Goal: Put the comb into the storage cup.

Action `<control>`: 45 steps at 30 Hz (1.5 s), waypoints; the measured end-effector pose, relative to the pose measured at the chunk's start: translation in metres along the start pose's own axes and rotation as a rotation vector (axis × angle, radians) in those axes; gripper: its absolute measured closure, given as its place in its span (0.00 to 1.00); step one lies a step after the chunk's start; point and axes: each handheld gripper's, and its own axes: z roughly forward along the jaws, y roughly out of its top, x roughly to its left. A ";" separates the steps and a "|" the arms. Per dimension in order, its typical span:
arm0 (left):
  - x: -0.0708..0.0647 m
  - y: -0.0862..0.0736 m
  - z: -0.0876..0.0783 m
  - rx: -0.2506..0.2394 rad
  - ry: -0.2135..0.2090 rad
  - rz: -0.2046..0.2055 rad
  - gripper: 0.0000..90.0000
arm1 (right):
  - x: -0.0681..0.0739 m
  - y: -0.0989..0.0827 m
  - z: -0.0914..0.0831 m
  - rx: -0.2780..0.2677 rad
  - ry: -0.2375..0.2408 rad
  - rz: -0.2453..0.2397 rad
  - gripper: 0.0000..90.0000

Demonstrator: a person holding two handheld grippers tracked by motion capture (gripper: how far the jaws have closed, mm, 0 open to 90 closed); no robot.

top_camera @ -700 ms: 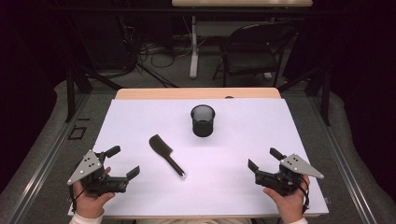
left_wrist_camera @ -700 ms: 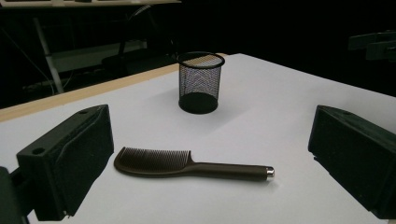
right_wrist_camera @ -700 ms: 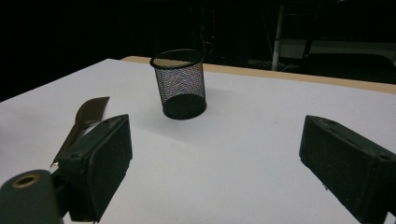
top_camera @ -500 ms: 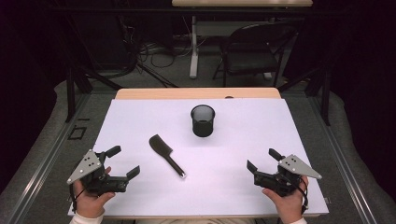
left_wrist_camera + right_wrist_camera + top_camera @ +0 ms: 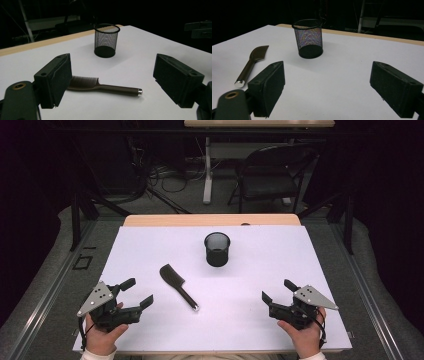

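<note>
Comb (image 5: 177, 286), flat on counter (image 5: 300, 260) ahead of left gripper (image 5: 137, 294) fingers, both pairs wide and empty, handle reachable.

A dim, dark room. A white-covered surface (image 5: 280, 270) with a wooden far edge stands on grey carpet (image 5: 45, 285). Behind it sit a black folding chair (image 5: 270, 175), a pale table leg (image 5: 206, 170) and tangled floor cables (image 5: 165, 172).
</note>
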 end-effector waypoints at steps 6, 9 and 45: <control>-0.003 0.004 0.011 0.056 -0.007 -0.019 0.20 | 0.001 0.000 -0.001 -0.004 -0.002 0.005 0.16; -0.005 0.006 0.015 0.067 0.000 -0.016 0.27 | 0.001 0.000 -0.001 0.005 0.000 0.000 0.16; -0.024 0.022 0.095 0.285 -0.024 -0.074 0.66 | -0.003 -0.004 0.006 0.036 0.029 0.033 0.17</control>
